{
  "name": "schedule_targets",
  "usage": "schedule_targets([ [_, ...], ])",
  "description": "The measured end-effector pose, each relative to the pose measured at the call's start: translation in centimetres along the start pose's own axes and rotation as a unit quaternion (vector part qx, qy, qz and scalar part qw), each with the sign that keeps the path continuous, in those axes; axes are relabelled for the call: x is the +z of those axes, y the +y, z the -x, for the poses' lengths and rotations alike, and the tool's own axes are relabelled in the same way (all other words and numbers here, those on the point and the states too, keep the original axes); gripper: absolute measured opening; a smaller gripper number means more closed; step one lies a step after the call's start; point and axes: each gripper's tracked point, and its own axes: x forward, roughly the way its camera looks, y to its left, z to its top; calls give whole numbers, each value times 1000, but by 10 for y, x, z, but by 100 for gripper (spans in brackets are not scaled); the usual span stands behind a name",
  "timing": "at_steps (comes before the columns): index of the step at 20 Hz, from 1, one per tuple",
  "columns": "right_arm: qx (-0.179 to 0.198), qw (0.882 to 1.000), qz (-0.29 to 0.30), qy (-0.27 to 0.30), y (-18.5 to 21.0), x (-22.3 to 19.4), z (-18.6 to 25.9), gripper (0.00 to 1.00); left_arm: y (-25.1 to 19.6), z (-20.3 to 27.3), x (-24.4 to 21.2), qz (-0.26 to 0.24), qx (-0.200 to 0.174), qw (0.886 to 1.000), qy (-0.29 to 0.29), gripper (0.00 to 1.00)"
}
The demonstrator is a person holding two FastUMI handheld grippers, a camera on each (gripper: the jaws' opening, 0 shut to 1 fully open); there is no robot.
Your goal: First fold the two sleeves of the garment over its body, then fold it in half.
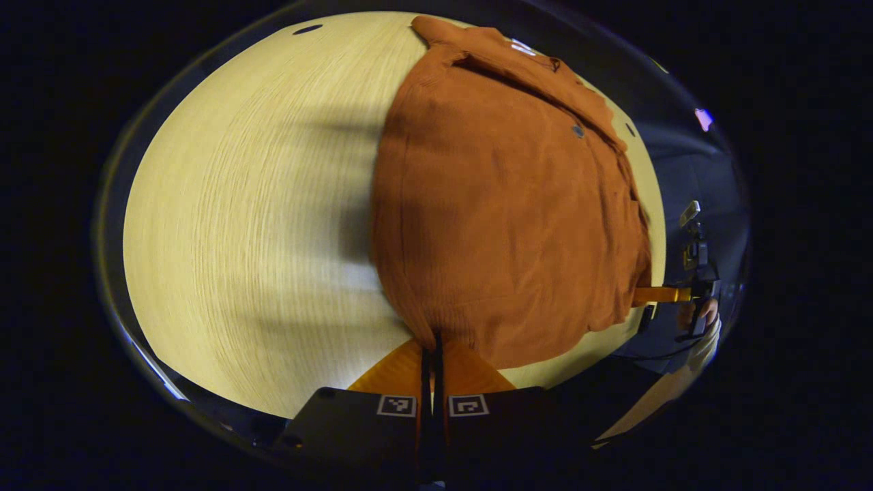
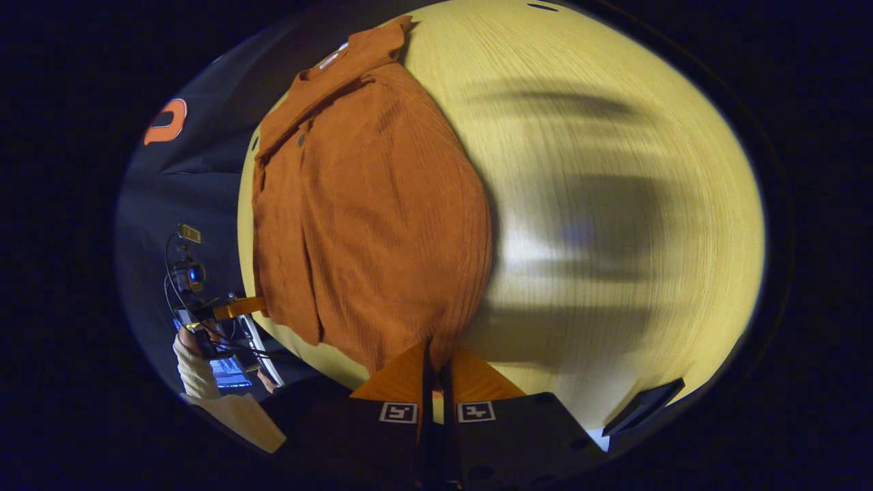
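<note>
My left gripper [image 1: 432, 348] had its two fingers pressed together on the hem edge of the rust-brown corduroy garment [image 1: 505, 204], the cloth pinched between them right at the bottom of the left gripper view. My right gripper [image 2: 436, 354] was likewise clamped, its fingers closed on another corner of the same hem in the right gripper view. From each pinch the garment [image 2: 368, 204] spread away across the pale wooden table [image 1: 259, 204], lying mostly flat with its collar at the far end. A sleeve lay folded over the body along the side toward the table edge, and a small dark button showed near the collar. The ribbed fabric bulged outward in a rounded shape between the two held corners.

Farther off in the left gripper view I saw the right gripper [image 1: 665, 294] at the garment's other corner, a hand [image 1: 702, 317] behind it. In the right gripper view the left gripper [image 2: 239, 307] sat at the hem's far corner, with a pale sleeve [image 2: 194, 372] below it. Soft shadows crossed the bare table [image 2: 614, 204] beside the garment.
</note>
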Motion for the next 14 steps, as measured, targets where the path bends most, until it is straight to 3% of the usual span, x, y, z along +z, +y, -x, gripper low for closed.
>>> schedule_targets([
  [6,62,997,-8,-45,55,32,55,7,-30,61,46,-14,-28,997,-75,4],
  [11,102,987,24,-121,110,94,116,7,-60,120,117,-6,-71,985,-158,3],
  [14,100,980,50,-166,131,141,147,6,-69,149,169,-10,-80,975,-208,3],
])
